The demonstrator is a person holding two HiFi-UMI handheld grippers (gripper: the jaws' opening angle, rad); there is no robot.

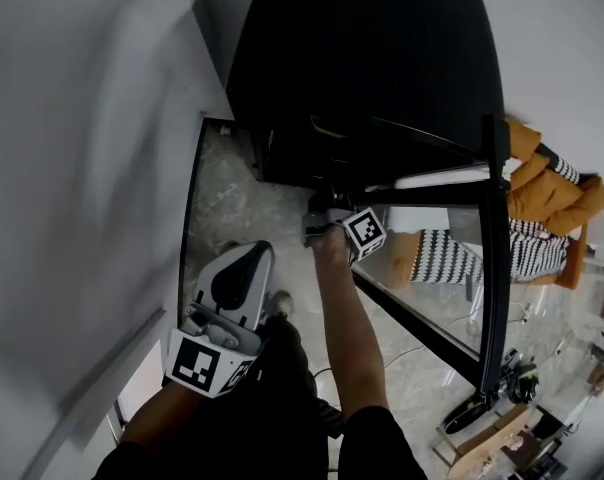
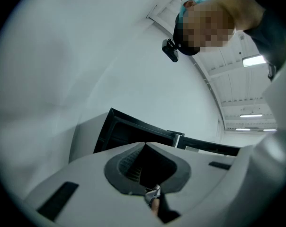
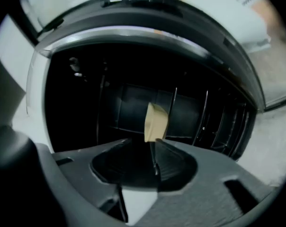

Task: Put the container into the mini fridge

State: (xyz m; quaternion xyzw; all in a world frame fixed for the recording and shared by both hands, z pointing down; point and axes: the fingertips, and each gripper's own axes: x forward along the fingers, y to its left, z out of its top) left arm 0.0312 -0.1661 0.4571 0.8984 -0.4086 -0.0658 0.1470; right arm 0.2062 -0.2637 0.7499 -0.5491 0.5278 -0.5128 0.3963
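In the head view, our right hand-held gripper (image 1: 320, 218) reaches toward the open mini fridge (image 1: 362, 68). Our left hand-held gripper (image 1: 252, 258) hangs low, out of the way. In the left gripper view, its jaws are together and hold nothing. In the right gripper view, the jaws pinch the tan container (image 3: 156, 122) just in front of the fridge, ready to go in.

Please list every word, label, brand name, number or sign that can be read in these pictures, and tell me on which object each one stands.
No readable words or numbers in any view.
Left gripper, its marker cube: black-and-white square pattern, no letters.
Right gripper, its marker cube: likewise a pattern only.
Mini fridge: no brand or label shows.
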